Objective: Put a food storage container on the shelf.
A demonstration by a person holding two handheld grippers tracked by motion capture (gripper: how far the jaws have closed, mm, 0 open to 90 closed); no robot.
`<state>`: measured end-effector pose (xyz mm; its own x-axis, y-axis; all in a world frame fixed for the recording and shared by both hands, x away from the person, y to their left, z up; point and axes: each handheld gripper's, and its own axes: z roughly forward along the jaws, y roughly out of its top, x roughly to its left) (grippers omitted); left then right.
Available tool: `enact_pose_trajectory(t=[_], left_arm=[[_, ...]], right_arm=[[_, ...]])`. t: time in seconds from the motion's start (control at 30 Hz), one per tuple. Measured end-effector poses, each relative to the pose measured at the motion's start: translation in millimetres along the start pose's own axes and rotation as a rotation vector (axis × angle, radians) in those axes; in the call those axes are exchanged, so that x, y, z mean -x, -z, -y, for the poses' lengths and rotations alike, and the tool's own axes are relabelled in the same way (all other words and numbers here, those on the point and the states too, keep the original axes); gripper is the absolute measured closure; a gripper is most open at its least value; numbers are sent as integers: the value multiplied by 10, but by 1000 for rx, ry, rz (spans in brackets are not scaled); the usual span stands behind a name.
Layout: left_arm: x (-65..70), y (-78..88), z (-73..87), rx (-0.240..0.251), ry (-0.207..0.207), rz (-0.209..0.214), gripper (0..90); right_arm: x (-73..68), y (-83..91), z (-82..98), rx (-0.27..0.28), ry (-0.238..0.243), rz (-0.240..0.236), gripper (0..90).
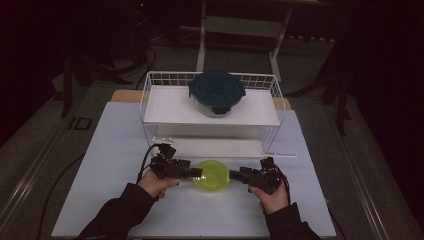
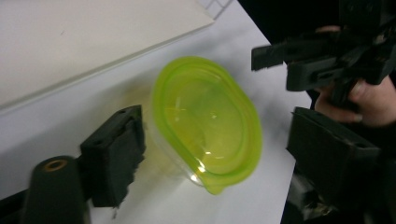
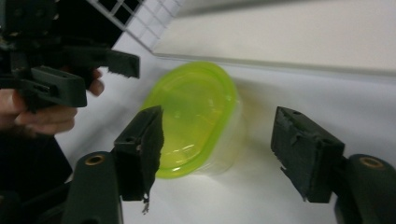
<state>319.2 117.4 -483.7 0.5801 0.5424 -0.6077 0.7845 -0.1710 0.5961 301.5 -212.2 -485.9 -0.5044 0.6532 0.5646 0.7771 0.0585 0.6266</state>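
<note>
A small clear tub with a lime-green lid (image 1: 212, 175) stands on the white table top in front of the rack. My left gripper (image 1: 198, 173) comes at it from the left and my right gripper (image 1: 233, 175) from the right, tips at its rim. In the left gripper view the tub (image 2: 205, 116) lies between the open jaws of the left gripper (image 2: 219, 156), with gaps on both sides. The right gripper view shows the tub (image 3: 191, 112) between the spread jaws of the right gripper (image 3: 219, 151), with its left pad (image 3: 142, 149) in front of the lid's edge and its right pad well clear.
A white wire rack (image 1: 150, 100) with two shelves stands behind the tub. A round glass container with a dark blue lid (image 1: 217, 92) sits on its top shelf. The white table top (image 1: 100, 175) ends near the person's sleeves at the front.
</note>
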Motion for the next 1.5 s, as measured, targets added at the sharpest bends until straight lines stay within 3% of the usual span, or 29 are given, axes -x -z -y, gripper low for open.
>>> enact_pose_trajectory(t=[0.2, 0.47, 0.57, 0.67, 0.73, 0.93, 1.0, 1.1, 1.33, 1.5], left_arm=[[-107, -91, 37, -31, 115, 2, 373], [-175, -167, 75, -82, 187, 25, 588], [-183, -179, 94, -87, 193, 28, 686], [-184, -172, 102, -90, 191, 34, 715], [-199, -170, 121, -86, 207, 49, 733], [-97, -144, 149, -101, 168, 15, 749], [-84, -127, 166, -111, 163, 19, 758], [-64, -96, 197, -119, 153, 18, 773], [-28, -40, 230, -93, 146, 21, 806], [74, 52, 185, -59, 116, 17, 807]], right_arm=[[124, -183, 13, -65, -107, 0, 436], [114, -288, 31, -102, -135, -2, 559], [98, -288, 32, -107, -136, -4, 624], [64, -275, 43, -105, -132, -27, 730], [38, -274, 51, -109, -128, -25, 738], [15, -250, 99, -104, -143, -42, 768], [-12, -239, 112, -113, -128, -61, 780], [-75, -215, 130, -113, -96, -53, 796], [-157, -185, 162, -98, -61, -36, 813], [-231, -118, 122, -69, -42, -37, 814]])
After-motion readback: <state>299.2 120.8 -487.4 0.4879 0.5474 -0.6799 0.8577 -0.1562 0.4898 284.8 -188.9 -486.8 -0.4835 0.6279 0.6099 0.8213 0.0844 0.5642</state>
